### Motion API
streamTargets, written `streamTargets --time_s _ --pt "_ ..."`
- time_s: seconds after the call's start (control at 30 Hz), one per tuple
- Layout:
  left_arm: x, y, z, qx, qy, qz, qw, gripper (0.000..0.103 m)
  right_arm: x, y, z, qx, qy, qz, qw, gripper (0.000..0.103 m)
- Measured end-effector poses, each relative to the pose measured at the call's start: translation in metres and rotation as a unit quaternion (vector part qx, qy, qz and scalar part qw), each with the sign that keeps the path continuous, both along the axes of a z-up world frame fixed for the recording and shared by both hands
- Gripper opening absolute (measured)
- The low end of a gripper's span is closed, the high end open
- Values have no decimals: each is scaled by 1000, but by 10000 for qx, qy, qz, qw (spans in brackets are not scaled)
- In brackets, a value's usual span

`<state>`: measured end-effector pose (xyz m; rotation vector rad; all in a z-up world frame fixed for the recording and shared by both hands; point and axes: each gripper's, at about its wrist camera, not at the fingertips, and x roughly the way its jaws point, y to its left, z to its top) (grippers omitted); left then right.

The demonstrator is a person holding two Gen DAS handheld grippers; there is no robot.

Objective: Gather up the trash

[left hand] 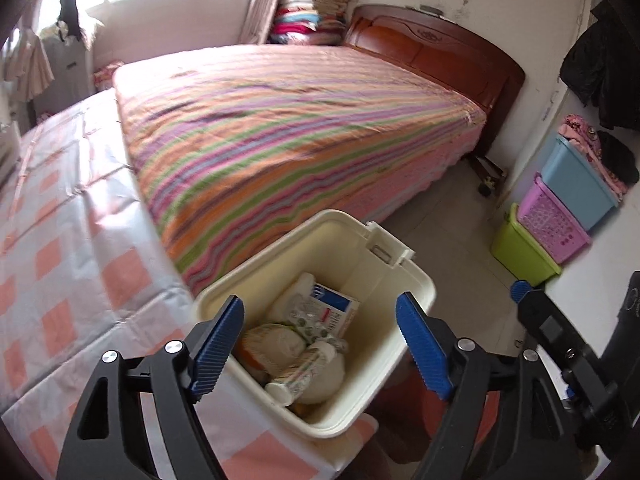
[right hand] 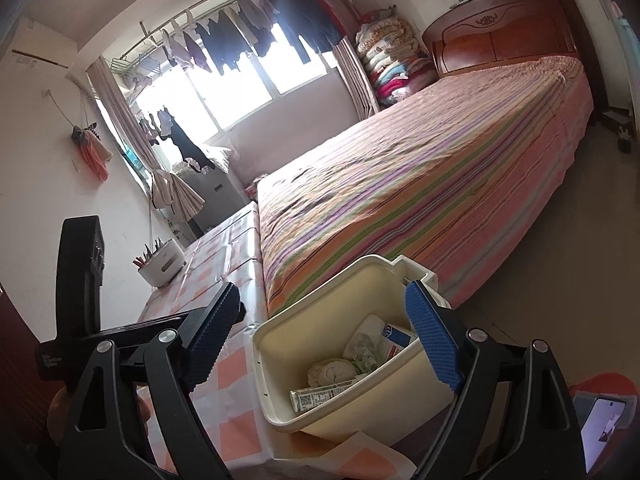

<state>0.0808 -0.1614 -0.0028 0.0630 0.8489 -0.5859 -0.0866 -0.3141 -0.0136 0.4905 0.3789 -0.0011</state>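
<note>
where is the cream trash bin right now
The cream trash bin sits low and central in both wrist views, at the corner of the checked tablecloth, just below the striped bed, holding trash.

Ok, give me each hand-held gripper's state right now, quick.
Left hand-held gripper: open, empty, above the trash bin.
Right hand-held gripper: open, holding nothing.

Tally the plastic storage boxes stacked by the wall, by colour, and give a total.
Blue box: 1
Purple basket: 1
Green box: 1
Total: 3
</note>
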Motion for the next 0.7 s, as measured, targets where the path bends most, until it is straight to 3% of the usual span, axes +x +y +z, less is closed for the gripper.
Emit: streamTargets --time_s 0.2,0.3,0.5,0.7 --pt "-39 59 25 200 -821 786 9933 81 -24 40 6 -529 182 -191 9983 92" --pt "-64 93 36 263 -1113 1144 9868 83 -42 81 11 -1091 231 -185 9936 94" --pt "-108 147 54 294 -1484 1565 9760 84 -64 150 23 -1511 149 99 9883 95" --pt "-135 181 54 204 -1542 1742 9723 85 -75 181 31 -1642 85 161 9863 96"
